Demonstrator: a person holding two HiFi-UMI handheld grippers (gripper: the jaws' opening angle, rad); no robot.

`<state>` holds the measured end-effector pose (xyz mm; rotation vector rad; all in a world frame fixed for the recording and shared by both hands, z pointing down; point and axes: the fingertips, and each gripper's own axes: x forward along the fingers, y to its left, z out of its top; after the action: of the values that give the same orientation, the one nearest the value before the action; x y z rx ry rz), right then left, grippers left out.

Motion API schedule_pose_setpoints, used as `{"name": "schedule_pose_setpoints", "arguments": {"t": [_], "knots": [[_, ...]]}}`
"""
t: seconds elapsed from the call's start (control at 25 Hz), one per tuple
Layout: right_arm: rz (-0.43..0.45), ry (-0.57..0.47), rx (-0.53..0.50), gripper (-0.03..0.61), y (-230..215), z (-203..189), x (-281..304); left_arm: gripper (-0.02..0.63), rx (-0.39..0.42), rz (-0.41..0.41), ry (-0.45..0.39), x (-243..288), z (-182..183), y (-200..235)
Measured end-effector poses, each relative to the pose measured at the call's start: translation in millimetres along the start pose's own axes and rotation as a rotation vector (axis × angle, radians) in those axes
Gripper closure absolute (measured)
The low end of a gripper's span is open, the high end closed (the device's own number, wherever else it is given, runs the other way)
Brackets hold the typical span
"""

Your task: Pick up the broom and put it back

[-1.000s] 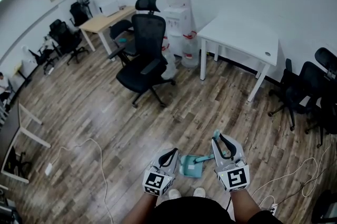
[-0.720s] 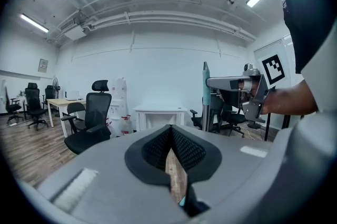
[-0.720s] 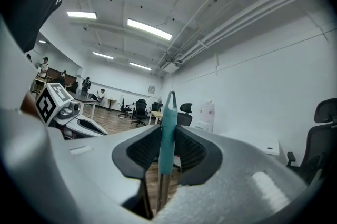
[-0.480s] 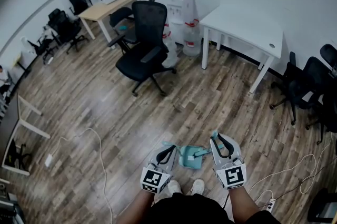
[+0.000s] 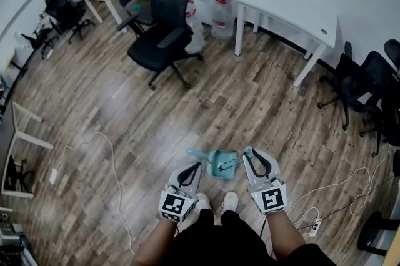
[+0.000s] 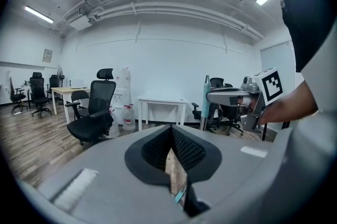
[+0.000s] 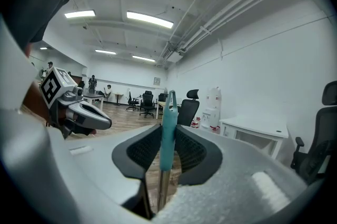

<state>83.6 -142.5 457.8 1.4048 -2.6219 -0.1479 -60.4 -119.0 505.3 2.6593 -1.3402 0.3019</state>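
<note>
My right gripper (image 5: 249, 155) is shut on the broom handle (image 7: 167, 133), a metal pole with a teal grip that stands upright between the pads. The pole slants down to a teal dustpan (image 5: 220, 163) on the wood floor just ahead of my feet. A teal brush part (image 5: 195, 154) juts out to the dustpan's left. Beside it is my left gripper (image 5: 194, 169), its jaws drawn together to a thin slit (image 6: 171, 157) with nothing gripped. Only a teal sliver shows below them. The left gripper view also shows the right gripper (image 6: 237, 98) gripping the handle (image 6: 205, 99).
A black office chair (image 5: 164, 27) stands ahead on the floor, with a white table (image 5: 290, 2) to its right and water bottles (image 5: 222, 18) by the wall. More chairs (image 5: 369, 90) stand at the right. Cables (image 5: 103, 146) run over the floor at left and right.
Both grippers have sunk toward the floor with the handle still gripped. The view has tipped down, and the teal brush part has come into sight left of the dustpan.
</note>
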Motion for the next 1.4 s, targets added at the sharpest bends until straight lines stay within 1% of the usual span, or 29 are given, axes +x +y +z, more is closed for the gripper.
{"name": "schedule_pose_setpoints", "arguments": {"t": [0.12,0.24,0.32,0.52,0.68,0.88,1.0,1.16,1.28,1.4], "knots": [[0.001,0.032,0.003,0.489,2,-14,1,0.595,-0.021,-0.008,0.019,2,-10,-2],[0.004,0.072,-0.023,0.489,4,-29,3,0.595,-0.042,-0.009,0.052,3,-19,-3],[0.009,0.105,-0.031,0.489,6,-40,5,0.595,-0.047,-0.011,0.051,2,-26,-3],[0.014,0.14,0.004,0.489,12,-64,5,0.595,-0.073,-0.006,0.077,-3,-42,1],[0.01,0.178,-0.005,0.489,12,-83,2,0.595,-0.13,0.028,0.09,-9,-58,11],[0.011,0.232,-0.01,0.489,16,-110,3,0.595,-0.147,0.054,0.112,-10,-73,19],[0.027,0.266,-0.027,0.489,22,-125,2,0.595,-0.152,0.058,0.129,-11,-80,18],[0.05,0.314,-0.051,0.489,27,-146,0,0.595,-0.179,0.061,0.17,-13,-91,14],[0.06,0.337,-0.072,0.489,31,-159,-1,0.595,-0.18,0.064,0.177,-15,-102,15],[0.069,0.364,-0.104,0.488,33,-169,-3,0.595,-0.181,0.066,0.182,-14,-106,16]]}}
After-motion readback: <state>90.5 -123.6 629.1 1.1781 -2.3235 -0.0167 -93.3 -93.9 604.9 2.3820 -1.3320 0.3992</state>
